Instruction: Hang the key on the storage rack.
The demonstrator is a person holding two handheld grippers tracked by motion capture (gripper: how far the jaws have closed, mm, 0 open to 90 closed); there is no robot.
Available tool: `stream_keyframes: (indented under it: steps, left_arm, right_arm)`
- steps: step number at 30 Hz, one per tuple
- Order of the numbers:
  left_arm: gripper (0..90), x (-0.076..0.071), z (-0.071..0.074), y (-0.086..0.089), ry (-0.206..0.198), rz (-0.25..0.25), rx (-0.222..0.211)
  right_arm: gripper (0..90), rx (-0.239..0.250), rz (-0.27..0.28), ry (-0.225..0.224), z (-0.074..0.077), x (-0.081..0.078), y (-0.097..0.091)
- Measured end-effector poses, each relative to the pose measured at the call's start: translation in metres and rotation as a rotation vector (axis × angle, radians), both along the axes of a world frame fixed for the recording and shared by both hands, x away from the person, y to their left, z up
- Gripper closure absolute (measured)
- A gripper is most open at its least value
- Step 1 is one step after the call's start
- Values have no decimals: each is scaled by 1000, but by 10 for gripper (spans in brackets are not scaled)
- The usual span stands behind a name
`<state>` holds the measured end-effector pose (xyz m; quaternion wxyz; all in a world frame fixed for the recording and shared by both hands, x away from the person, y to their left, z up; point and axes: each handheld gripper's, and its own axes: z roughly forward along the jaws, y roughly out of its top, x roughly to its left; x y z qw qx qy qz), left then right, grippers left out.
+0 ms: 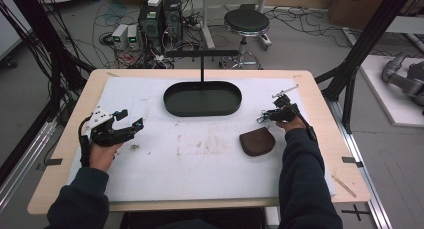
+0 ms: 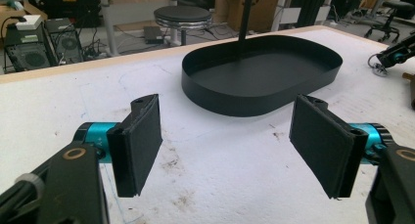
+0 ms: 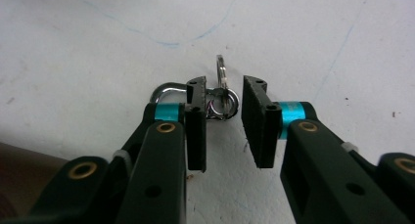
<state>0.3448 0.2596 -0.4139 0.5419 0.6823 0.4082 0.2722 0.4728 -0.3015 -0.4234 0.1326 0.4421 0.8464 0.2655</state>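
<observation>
Your right gripper [image 3: 222, 123] has its jaws slightly parted around a small cluster of shiny steel key rings and a clip [image 3: 220, 99], which lies on the white foam mat [image 3: 98, 48] between the jaw tips. Thin, hard and slick, it could squirt sideways if you close off-centre. Your left gripper [image 2: 230, 150] hovers spread wide, holding nothing, facing the black oval metal tray [image 2: 254, 94].

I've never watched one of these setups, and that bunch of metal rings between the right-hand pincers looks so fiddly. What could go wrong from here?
The key rings lie flat on the white mat between the right gripper's part-open jaws, so the pads may close over them and slip off. The linked rings and clasp could also dangle or swing once lifted. The brown pouch lies close by and could get nudged.
</observation>
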Motion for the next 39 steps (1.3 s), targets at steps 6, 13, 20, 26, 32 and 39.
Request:
stream_keyframes:
  steps: [6, 13, 20, 26, 32, 39]
  left_arm:
    - [276, 0, 0, 1, 5, 1, 0]
    - [277, 0, 0, 1, 6, 3, 2]
    - [279, 1, -1, 1, 12, -1, -1]
    - [279, 1, -1, 1, 16, 0, -2]
    - [279, 1, -1, 2, 16, 4, -5]
    - [286, 1, -1, 1, 15, -1, -4]
  right_arm:
    - [867, -24, 23, 16, -3, 2, 4]
    - [805, -16, 17, -27, 1, 2, 7]
    - [888, -41, 8, -34, -1, 4, 9]
    - [900, -52, 8, -34, -1, 3, 11]
    - [900, -36, 54, -116, 13, -6, 17]
    - [900, 14, 100, -215, 40, -15, 24]
